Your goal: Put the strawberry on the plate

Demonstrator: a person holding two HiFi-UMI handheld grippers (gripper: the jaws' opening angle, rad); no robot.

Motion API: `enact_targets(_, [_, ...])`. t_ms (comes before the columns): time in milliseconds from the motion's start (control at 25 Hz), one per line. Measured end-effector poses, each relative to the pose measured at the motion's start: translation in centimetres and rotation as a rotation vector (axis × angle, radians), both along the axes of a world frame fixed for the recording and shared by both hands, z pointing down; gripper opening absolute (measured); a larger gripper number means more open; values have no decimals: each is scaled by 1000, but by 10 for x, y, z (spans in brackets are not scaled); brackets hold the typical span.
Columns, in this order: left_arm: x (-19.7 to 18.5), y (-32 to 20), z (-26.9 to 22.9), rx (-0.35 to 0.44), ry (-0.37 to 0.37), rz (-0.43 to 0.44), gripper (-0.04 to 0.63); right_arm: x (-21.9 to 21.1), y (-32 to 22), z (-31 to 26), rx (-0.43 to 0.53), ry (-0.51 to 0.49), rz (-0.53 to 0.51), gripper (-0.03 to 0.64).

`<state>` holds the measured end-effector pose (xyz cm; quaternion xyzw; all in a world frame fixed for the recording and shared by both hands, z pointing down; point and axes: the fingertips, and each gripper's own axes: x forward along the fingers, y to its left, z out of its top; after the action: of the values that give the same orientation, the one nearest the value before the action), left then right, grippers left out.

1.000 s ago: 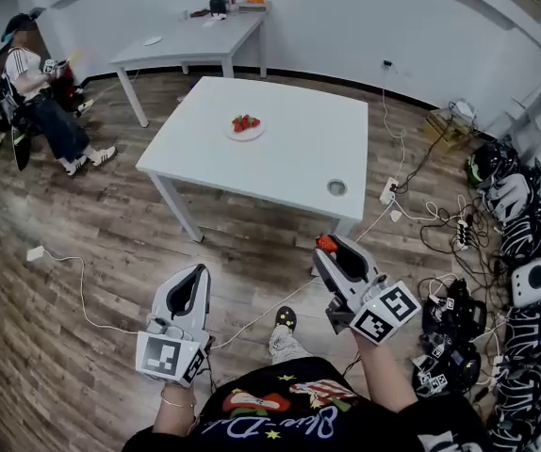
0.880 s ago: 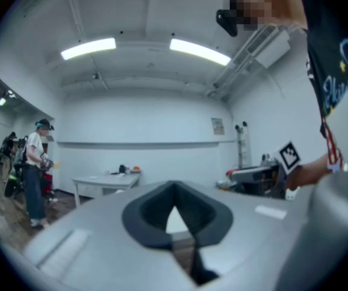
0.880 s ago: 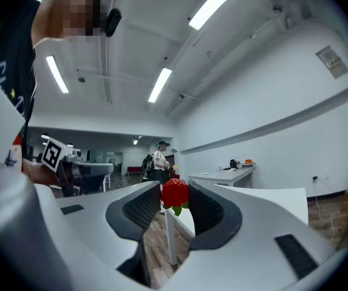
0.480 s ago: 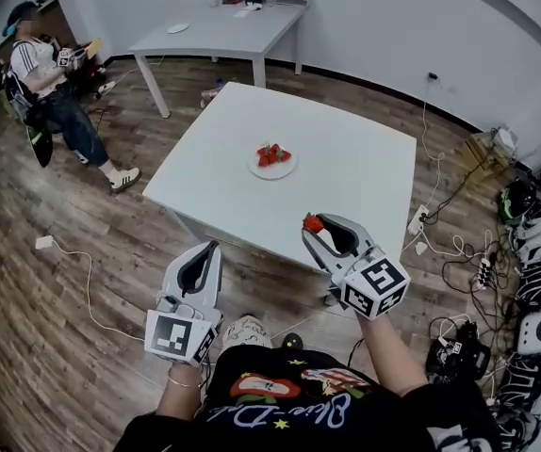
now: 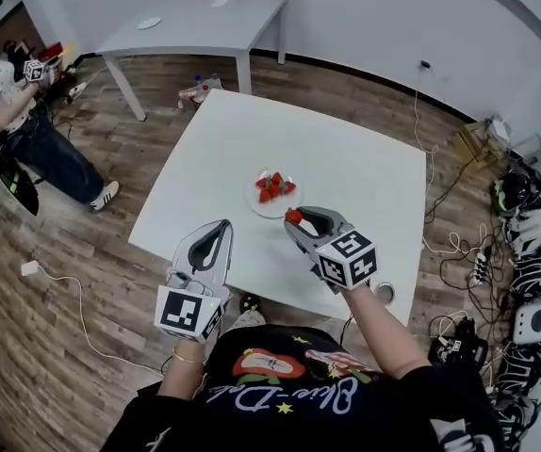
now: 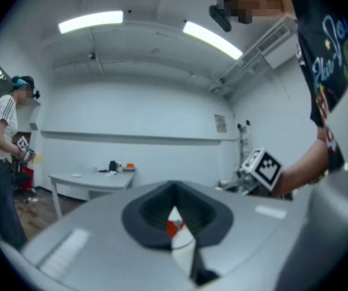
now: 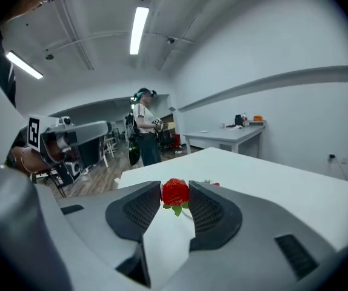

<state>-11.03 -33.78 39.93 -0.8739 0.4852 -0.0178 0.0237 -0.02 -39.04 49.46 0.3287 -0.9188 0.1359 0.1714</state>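
Note:
A white plate [image 5: 263, 201] with several red strawberries [image 5: 272, 186] sits mid-way along the white table [image 5: 346, 168]. My right gripper [image 5: 295, 220] is shut on one more strawberry [image 5: 293, 217] and hovers just at the plate's near right rim. In the right gripper view that strawberry [image 7: 175, 192], with green leaves below it, is pinched between the dark pads [image 7: 207, 211] of my right gripper [image 7: 175, 196], and the plate's berries [image 7: 214, 185] peek out behind. My left gripper [image 5: 221, 230] is shut and empty above the table's near edge; my left gripper [image 6: 174, 210] points toward the plate.
A round cable hole [image 5: 382, 293] lies near the table's right front corner. A second table [image 5: 204, 22] with small items stands at the back. A person [image 5: 11, 111] stands far left. Headsets [image 5: 532, 271] and cables crowd the floor at the right.
The table has come much closer. Both grippers have gone from above the wooden floor to above the table's near edge, and the right one has carried its strawberry up to the plate.

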Motion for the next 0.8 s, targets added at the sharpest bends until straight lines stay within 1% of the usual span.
enact_targets(200, [-20, -54, 8, -42, 2, 45, -14, -20, -56, 50, -49, 183, -20, 152])
enact_targets(320, [-29, -76, 16, -68, -2, 75, -14, -26, -71, 81, -101, 269, -14, 152])
enact_targets(560, [-45, -104, 24, -92, 13, 81, -14, -22, -90, 119, -193, 342, 33, 152])
enact_targets(640, [-50, -110, 27, -105, 23, 76, -14, -21, -94, 124, -211, 338, 48, 152])
enact_targets(800, [-51, -115, 28, -112, 37, 80, -14, -21, -95, 124, -211, 321, 60, 152])
